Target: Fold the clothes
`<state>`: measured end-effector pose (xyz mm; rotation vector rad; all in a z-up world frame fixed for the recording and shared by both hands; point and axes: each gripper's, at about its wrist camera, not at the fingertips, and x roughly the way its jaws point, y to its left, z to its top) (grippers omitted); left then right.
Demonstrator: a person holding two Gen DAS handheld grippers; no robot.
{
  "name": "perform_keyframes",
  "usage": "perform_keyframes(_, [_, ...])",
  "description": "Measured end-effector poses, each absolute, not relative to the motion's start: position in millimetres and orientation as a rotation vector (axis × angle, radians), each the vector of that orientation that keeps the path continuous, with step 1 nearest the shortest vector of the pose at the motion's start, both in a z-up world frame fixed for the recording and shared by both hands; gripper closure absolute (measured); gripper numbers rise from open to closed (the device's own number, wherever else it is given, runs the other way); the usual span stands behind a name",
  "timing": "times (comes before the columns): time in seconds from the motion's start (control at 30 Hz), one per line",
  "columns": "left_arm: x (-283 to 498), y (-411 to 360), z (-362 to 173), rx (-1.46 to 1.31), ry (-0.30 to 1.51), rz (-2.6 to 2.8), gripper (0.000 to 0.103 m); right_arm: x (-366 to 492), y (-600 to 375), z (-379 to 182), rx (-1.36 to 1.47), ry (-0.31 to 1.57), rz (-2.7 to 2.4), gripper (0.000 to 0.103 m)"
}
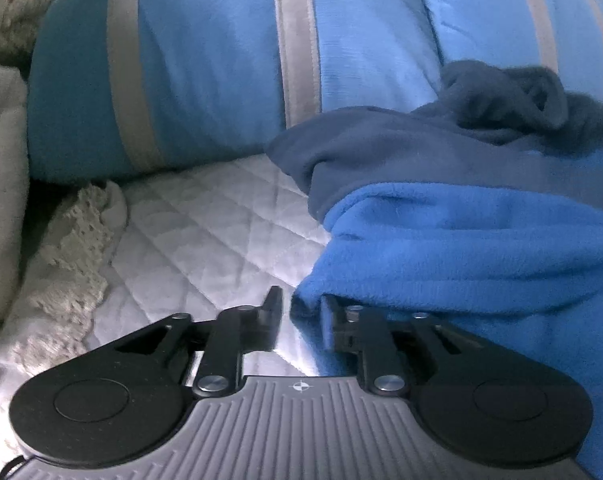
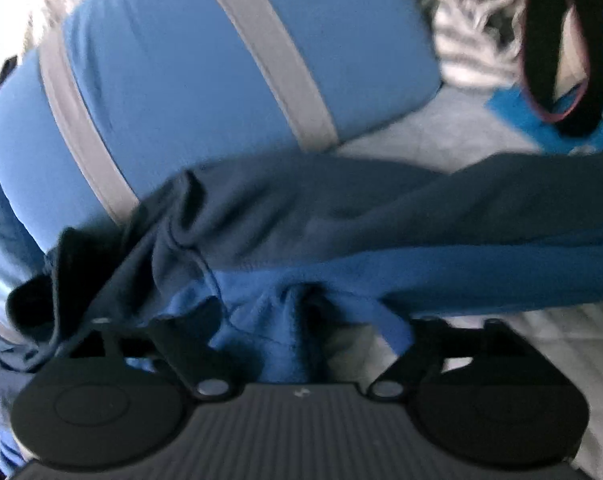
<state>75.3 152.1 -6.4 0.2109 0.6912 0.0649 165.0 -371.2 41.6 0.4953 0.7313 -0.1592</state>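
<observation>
1. Quilted white bed cover (image 1: 205,240): diamond-stitched, it forms the base on which everything here lies. It shows again at the lower right of the right wrist view.
2. Striped bolster (image 1: 221,72): a long, plump roll in light blue with pale grey bands, lying across the far side of the cover. A second stretch of it fills the upper left of the right wrist view.
3. Fleece garment (image 1: 461,248): bright blue with a dark navy part (image 1: 381,148), crumpled, lying on the cover just in front of the bolster. The navy edge rests against the bolster's lower side.
4. Cream knitted throw (image 1: 73,248): openwork, bunched at the left edge of the cover, apart from the garment.
5. Black strap (image 2: 565,48): with a thin red edge, hanging at the upper right, beyond the garment.
6. Right gripper (image 2: 309,340): jaws spread wide, a fold of bright blue fleece bunched in the gap between them. No pad is seen pressing on it.
7. Left gripper (image 1: 301,308): jaws narrowly parted. The fleece hem lies over the right finger (image 1: 333,320). The left finger (image 1: 271,308) stands bare over the white cover. Whether cloth is pinched cannot be told.
</observation>
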Motion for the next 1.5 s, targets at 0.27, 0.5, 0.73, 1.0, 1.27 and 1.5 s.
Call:
perform_keyframes(0.27, [68, 145, -7, 0.311, 0.670, 0.082, 0.066, 111, -368, 45, 0.767, 0.763, -0.018, 0.007])
perform_keyframes(0.5, [66, 142, -7, 0.324, 0.666, 0.094, 0.065, 91, -368, 24, 0.959, 0.852, 0.055, 0.011])
perform_keyframes(0.73, [66, 140, -7, 0.337, 0.664, 0.096, 0.064, 102, -356, 23, 0.982, 0.842, 0.182, 0.012])
perform_keyframes(1.0, [60, 130, -11, 0.456, 0.630, 0.098, 0.062, 106, -361, -2, 1.055, 0.910, 0.015, 0.031])
perform_keyframes(1.27, [50, 97, -26, 0.754, 0.547, 0.081, 0.061, 105, -366, -14, 1.236, 0.929, -0.008, 0.041])
perform_keyframes(1.5, [49, 96, -32, 0.791, 0.540, 0.077, 0.061, 95, -372, -18, 1.195, 0.979, -0.078, 0.060])
